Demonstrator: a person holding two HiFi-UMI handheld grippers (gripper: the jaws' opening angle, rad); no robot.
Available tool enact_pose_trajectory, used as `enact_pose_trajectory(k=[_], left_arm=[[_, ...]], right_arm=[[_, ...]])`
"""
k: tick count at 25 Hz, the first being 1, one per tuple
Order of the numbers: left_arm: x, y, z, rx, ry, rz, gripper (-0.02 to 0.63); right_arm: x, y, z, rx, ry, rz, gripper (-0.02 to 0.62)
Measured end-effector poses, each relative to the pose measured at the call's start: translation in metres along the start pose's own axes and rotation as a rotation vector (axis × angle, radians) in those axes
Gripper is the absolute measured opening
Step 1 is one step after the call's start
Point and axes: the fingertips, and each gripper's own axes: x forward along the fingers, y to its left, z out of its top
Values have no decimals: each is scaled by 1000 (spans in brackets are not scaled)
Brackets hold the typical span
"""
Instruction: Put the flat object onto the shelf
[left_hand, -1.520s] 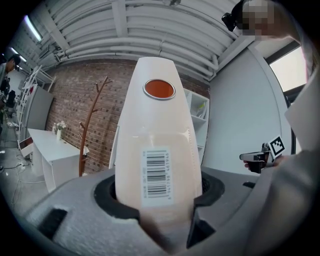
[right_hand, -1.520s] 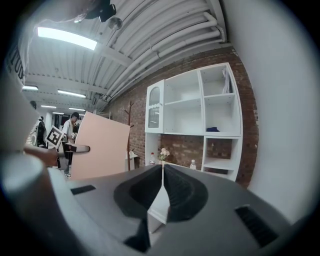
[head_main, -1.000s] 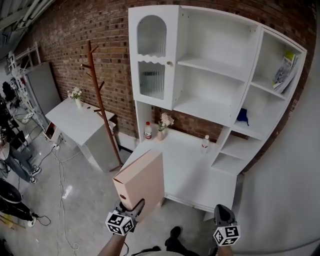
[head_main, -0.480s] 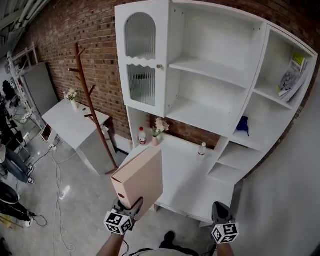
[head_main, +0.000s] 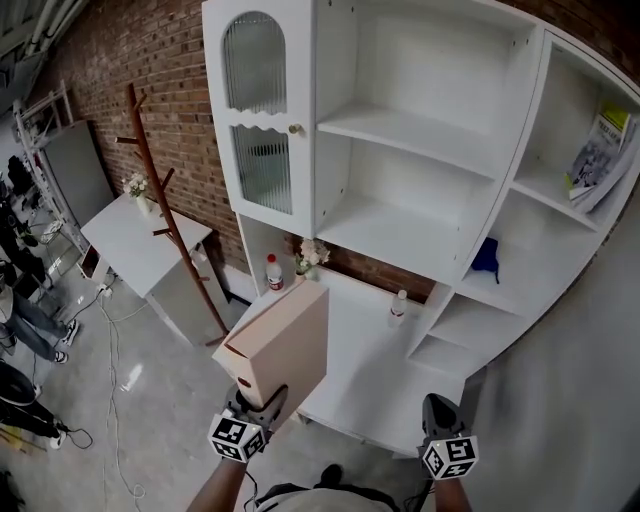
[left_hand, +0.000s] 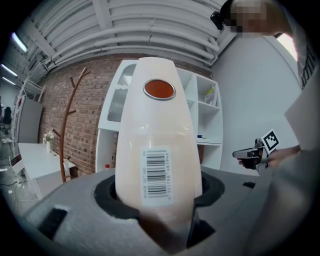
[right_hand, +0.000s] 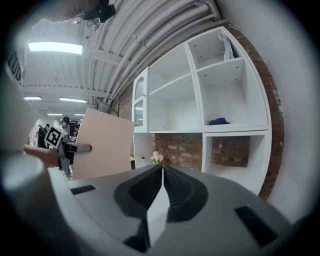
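A flat pink cardboard box with a barcode label and a round orange finger hole stands upright on its edge in my left gripper, which is shut on its lower end. In the left gripper view the box fills the middle, clamped between the jaws. The box hangs in front of the white shelf unit, over the front edge of its desk surface. My right gripper hovers at the lower right, jaws shut and empty. In the right gripper view the box appears at the left.
On the desk stand a red-capped bottle, a flower vase and a small bottle. A blue item and booklets lie in the right-hand compartments. A wooden coat stand and a white table stand left.
Both grippers and the box have moved closer to the shelf unit, which now looms larger. The left grip on the box is unchanged and the right gripper stays shut.
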Motion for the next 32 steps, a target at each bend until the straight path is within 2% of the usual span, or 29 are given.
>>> enact_pose_trajectory(k=[7, 13, 19, 28, 32], left_arm=[[39, -8, 25, 105, 22, -19, 276], [65, 3, 46, 168, 30, -29, 275], [85, 8, 86, 380, -20, -61, 275], [119, 4, 134, 572, -35, -148, 275], [134, -5, 154, 695, -38, -181, 275]], right_arm=[[23, -20, 5, 13, -2, 11, 31], [32, -25, 7, 23, 7, 5, 31], [37, -24, 17, 19, -8, -33, 31], [45, -10, 37, 8, -42, -89, 31], [52, -5, 43, 7, -50, -98, 31]])
